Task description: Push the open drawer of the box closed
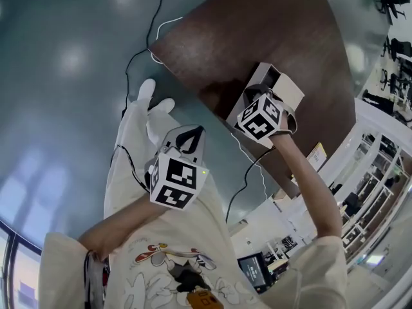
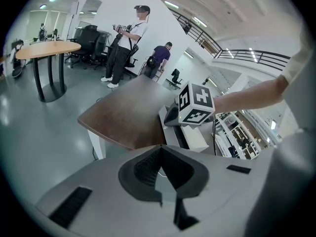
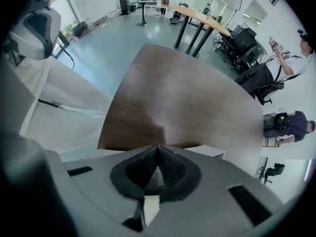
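Observation:
A white box (image 1: 290, 90) stands near the close edge of the brown table (image 1: 257, 24). A dark opening shows in it, and I cannot tell how far its drawer stands out. My right gripper (image 1: 256, 98) points straight down just over the box, its marker cube above it. In the right gripper view its jaws (image 3: 158, 147) are shut and hold nothing, with the box's (image 3: 212, 151) white edge just beyond them. My left gripper (image 1: 193, 134) hangs off the table, nearer me. Its jaws (image 2: 160, 148) are shut and empty, aimed toward the box (image 2: 197, 139).
Cables (image 1: 151, 37) trail across the grey floor by the table's left corner. Two people (image 2: 128, 43) stand behind the table, near a round orange table (image 2: 47, 48) and office chairs. White shelving (image 1: 380, 166) lines the right side.

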The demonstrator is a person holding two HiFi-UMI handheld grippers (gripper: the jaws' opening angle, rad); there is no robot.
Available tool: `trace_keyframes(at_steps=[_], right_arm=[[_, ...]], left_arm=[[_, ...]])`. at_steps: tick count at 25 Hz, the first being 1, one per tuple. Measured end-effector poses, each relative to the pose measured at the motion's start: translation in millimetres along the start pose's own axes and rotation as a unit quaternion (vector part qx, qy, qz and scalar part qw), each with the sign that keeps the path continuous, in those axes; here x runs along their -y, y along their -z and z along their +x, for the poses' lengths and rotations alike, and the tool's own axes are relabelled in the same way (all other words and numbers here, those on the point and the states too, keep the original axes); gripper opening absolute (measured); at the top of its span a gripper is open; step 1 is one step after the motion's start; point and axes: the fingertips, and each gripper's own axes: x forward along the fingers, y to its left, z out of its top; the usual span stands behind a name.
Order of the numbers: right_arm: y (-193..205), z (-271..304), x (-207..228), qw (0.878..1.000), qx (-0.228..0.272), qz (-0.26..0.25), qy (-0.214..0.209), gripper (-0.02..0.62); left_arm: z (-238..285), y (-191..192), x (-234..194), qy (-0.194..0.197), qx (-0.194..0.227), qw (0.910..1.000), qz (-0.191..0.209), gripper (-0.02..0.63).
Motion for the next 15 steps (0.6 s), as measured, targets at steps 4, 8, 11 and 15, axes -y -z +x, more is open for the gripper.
trace_keyframes(at_steps=[4,8,11,15], right_arm=[[11,0,1,1.0,0.003,0.009,0.001,0.006],[17,0,1,1.0,0.006,0.014,-0.001,0.006],[22,1,0,1.0,0.007,0.018,-0.003,0.006],[23,-4,2,1.0,0.009,0.024,-0.004,0.006]], left_arm=[[6,0,4,-0.002,-0.006,1.0,0.002,0.006],[12,0,4,-0.005,-0.013,0.9999,0.007,0.006],[17,1,6,-0.004,-0.017,0.9998,0.01,0.006],[16,-4,8,-0.003,-0.023,0.9996,0.015,0.006]])
